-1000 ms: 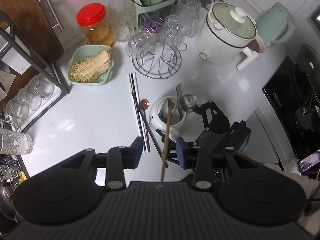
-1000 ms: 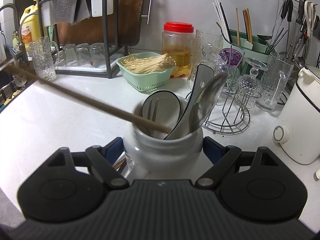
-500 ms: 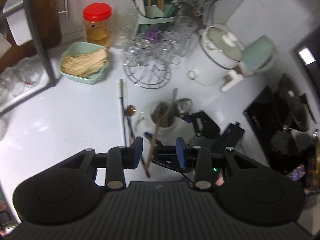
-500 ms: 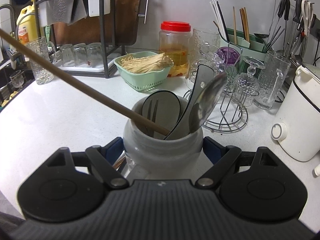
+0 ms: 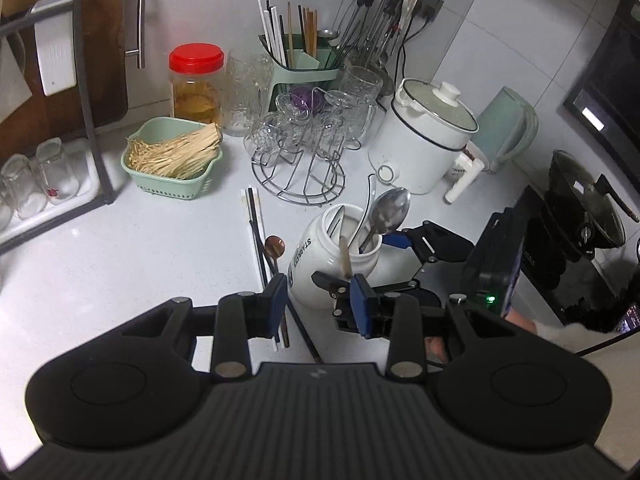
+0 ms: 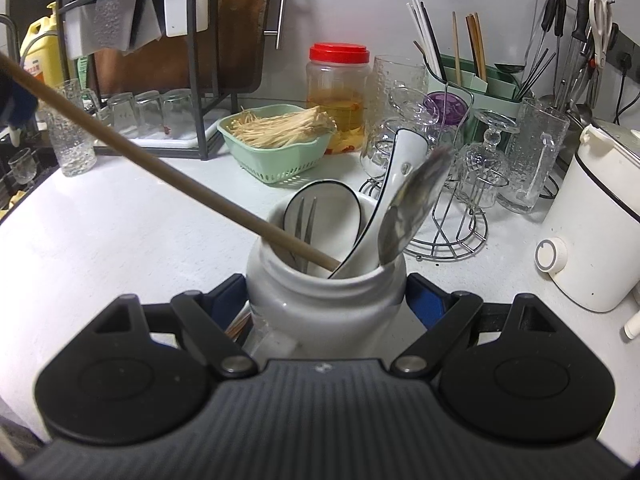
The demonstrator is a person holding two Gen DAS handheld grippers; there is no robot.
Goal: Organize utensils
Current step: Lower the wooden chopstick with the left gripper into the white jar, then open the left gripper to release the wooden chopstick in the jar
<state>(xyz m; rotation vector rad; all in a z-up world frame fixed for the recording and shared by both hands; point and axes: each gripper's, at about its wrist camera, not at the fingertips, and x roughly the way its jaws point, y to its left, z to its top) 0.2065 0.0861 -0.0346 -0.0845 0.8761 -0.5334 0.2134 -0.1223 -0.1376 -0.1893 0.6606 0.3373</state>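
Observation:
My right gripper point(image 6: 326, 300) is shut on a white ceramic jar point(image 6: 324, 304) standing on the white counter point(image 5: 120, 248). The jar point(image 5: 320, 256) holds a metal spoon point(image 6: 416, 204), a white ceramic spoon point(image 6: 402, 160), a fork point(image 6: 304, 220) and a long wooden chopstick point(image 6: 160, 168) slanting out to the upper left. In the left wrist view my left gripper point(image 5: 320, 304) hangs open just in front of the jar. The chopstick point(image 5: 344, 254) rises beside its right pad and is not pinched. Loose chopsticks point(image 5: 254, 220) and a copper spoon point(image 5: 274, 246) lie left of the jar.
Behind the jar stand a wire rack of glasses point(image 5: 304, 148), a green basket of sticks point(image 5: 172, 160), a red-lidded jar point(image 5: 196, 80) and a green utensil caddy point(image 5: 304, 68). A white cooker point(image 5: 424, 136) and kettle point(image 5: 508, 128) sit right; a dish rack point(image 5: 88, 120) left.
My left gripper has dropped lower and come closer to the jar, now looking more level. The chopstick stands steeper in the jar, its outer end higher. The right gripper and jar have not moved.

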